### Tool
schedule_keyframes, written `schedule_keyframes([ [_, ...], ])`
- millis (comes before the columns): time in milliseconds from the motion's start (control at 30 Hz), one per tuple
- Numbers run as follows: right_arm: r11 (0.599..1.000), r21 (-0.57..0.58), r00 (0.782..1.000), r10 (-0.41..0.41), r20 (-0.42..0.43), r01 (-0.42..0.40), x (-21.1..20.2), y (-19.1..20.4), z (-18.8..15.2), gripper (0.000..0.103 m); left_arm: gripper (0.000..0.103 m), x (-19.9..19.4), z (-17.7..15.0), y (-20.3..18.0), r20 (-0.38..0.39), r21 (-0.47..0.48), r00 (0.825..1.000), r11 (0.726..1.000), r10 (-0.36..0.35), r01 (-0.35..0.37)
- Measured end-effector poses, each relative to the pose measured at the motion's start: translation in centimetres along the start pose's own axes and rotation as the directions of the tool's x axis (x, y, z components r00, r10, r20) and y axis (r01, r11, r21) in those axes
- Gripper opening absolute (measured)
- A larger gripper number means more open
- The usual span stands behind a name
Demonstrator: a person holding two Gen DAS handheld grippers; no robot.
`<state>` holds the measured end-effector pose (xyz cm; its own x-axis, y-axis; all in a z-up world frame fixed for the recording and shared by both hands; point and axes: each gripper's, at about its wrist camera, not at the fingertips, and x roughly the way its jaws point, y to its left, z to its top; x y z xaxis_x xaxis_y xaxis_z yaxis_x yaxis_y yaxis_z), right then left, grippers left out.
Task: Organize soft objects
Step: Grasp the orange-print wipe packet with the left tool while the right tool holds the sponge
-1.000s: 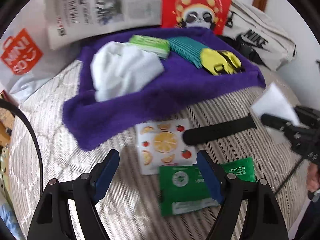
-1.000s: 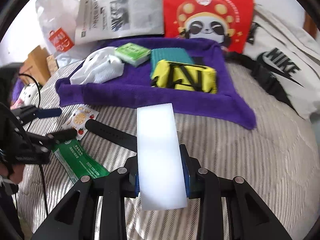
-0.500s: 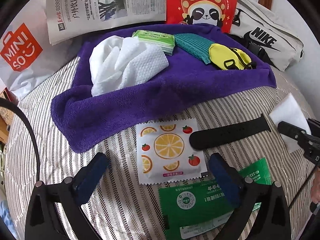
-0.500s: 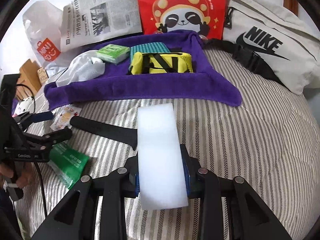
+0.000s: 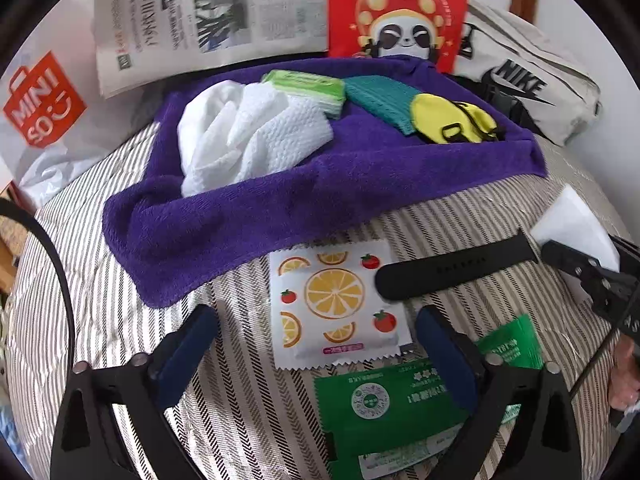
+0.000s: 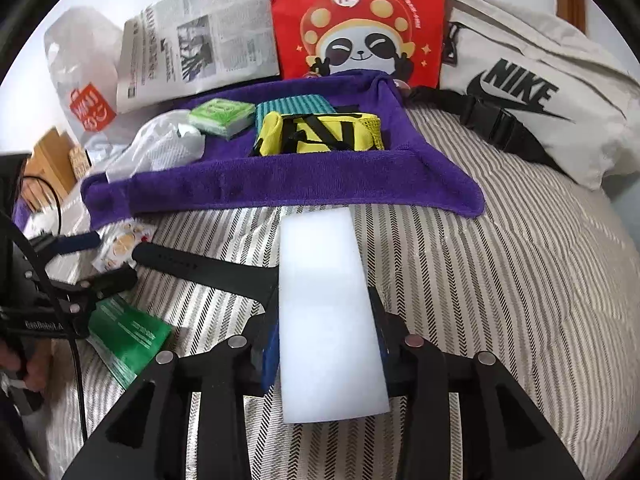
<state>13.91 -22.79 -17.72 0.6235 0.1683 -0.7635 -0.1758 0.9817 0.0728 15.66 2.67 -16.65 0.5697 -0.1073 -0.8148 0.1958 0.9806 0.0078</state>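
Observation:
A purple towel (image 5: 360, 184) (image 6: 304, 184) lies on the striped bed and holds a white cloth (image 5: 248, 136), a green wipes pack (image 5: 308, 88), a teal cloth (image 5: 376, 96) and a yellow pouch (image 5: 452, 120) (image 6: 320, 134). My right gripper (image 6: 324, 336) is shut on a white sponge block (image 6: 324, 300) (image 5: 572, 220), just short of the towel's near edge. My left gripper (image 5: 316, 340) is open above a fruit-print sachet (image 5: 336, 304). A green packet (image 5: 392, 400) and a black strap (image 5: 456, 272) (image 6: 200, 268) lie beside the sachet.
A newspaper (image 5: 208, 16), a red panda bag (image 5: 400, 12), a white Nike bag (image 6: 540, 92) and a Miniso bag (image 5: 40, 100) stand behind the towel. Striped bedding (image 6: 500, 280) stretches to the right of the sponge.
My left gripper opened wider and dropped closer over the fruit-print sachet. My right gripper carried the sponge forward, closer to the towel's near edge.

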Motion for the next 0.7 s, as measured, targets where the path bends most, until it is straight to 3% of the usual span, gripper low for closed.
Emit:
schedule_keyframes([
  [67,1.0,0.01,1.0,0.013,0.002,-0.013,0.0,-0.2,0.0,0.038,0.067,-0.3,-0.1,-0.2,0.009,0.025,1.0,1.0,-0.017,0.017],
  [100,1.0,0.018,1.0,0.022,0.003,-0.022,-0.1,-0.3,0.0,0.038,0.06,-0.5,-0.1,-0.3,0.013,0.04,1.0,0.999,-0.027,0.027],
  [167,0.999,0.032,0.999,0.044,0.006,-0.044,-0.1,-0.6,0.0,0.039,0.056,-1.1,-0.1,-0.4,0.019,0.072,0.999,0.997,-0.042,0.04],
  [267,0.998,0.038,0.999,0.054,0.007,-0.054,-0.1,-0.6,0.0,0.04,0.042,-1.2,0.1,0.3,0.012,0.062,0.998,0.997,-0.055,0.054],
  [400,0.998,0.026,0.999,0.054,0.005,-0.054,-0.1,-0.4,0.0,0.044,0.043,-1.2,0.2,1.9,0.005,0.011,0.996,0.996,-0.087,0.087],
  [500,0.998,0.022,0.998,0.055,0.003,-0.055,-0.1,-0.3,0.0,0.046,0.066,-1.1,0.3,1.0,0.001,0.057,0.998,0.996,-0.062,0.062],
  [533,0.998,0.022,0.998,0.056,0.003,-0.056,-0.1,-0.4,0.0,0.046,0.079,-0.9,0.4,0.7,-0.007,0.063,0.998,0.996,-0.067,0.067],
  [633,0.998,0.025,0.998,0.062,0.004,-0.062,-0.1,-0.4,0.0,0.046,0.081,-0.4,0.3,-1.2,-0.027,0.127,0.998,0.99,-0.063,0.066],
  [700,0.998,0.026,0.998,0.065,0.004,-0.065,-0.1,-0.5,0.0,0.047,0.072,-0.4,0.3,-1.8,-0.023,0.131,0.998,0.99,-0.057,0.06],
])
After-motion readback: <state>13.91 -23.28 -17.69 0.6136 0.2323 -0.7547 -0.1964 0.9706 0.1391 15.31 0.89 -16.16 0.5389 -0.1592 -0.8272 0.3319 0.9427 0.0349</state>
